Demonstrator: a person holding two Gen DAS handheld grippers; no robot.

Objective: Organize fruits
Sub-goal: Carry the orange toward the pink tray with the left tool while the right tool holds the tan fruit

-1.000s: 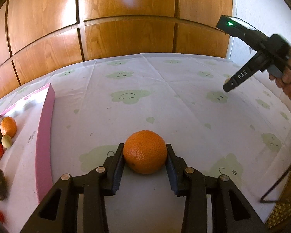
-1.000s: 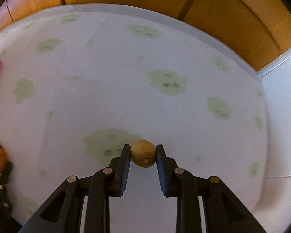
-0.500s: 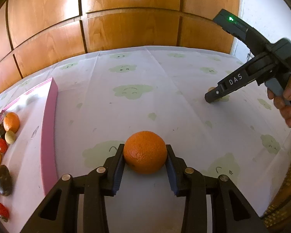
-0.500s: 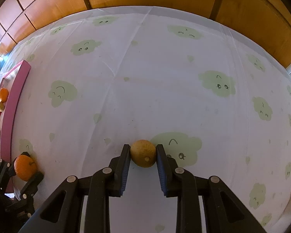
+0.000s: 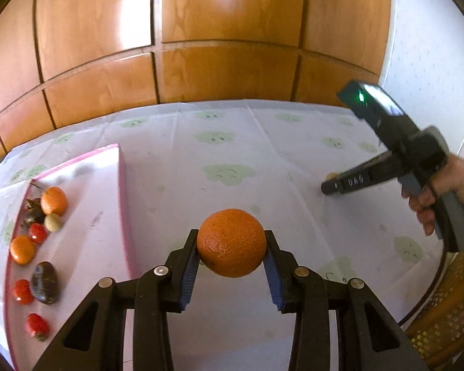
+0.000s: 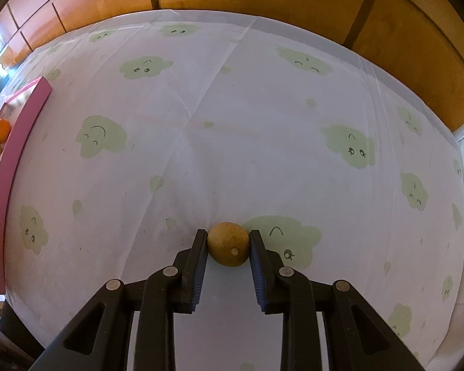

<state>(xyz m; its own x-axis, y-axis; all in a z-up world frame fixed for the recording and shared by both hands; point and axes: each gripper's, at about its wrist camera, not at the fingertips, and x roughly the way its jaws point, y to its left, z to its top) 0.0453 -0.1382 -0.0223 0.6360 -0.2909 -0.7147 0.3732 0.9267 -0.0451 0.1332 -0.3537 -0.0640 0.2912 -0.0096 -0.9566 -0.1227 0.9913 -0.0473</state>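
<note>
My left gripper point(image 5: 231, 238) is shut on a round orange point(image 5: 231, 247), lifted off the white cloud-print tablecloth point(image 5: 219, 154). To its left lies a pink-rimmed tray point(image 5: 122, 185) holding several fruits: two small oranges point(image 5: 54, 200), red ones point(image 5: 37, 232), a dark one point(image 5: 45, 282) and a small tan one point(image 5: 52, 222). My right gripper point(image 6: 229, 241) is shut on a small tan round fruit point(image 6: 229, 249) just above the cloth. In the left wrist view the right gripper point(image 5: 328, 185) hangs at the right, held by a hand point(image 5: 442, 191).
A wood-panelled wall point(image 5: 225, 71) runs behind the round table. A wicker chair point(image 5: 448, 318) stands at the table's right edge. The tray's pink rim point(image 6: 18, 130) shows at the far left of the right wrist view.
My left gripper has risen with the orange, and more of the tray shows below it. The right gripper has shifted over the cloth, still gripping the tan fruit.
</note>
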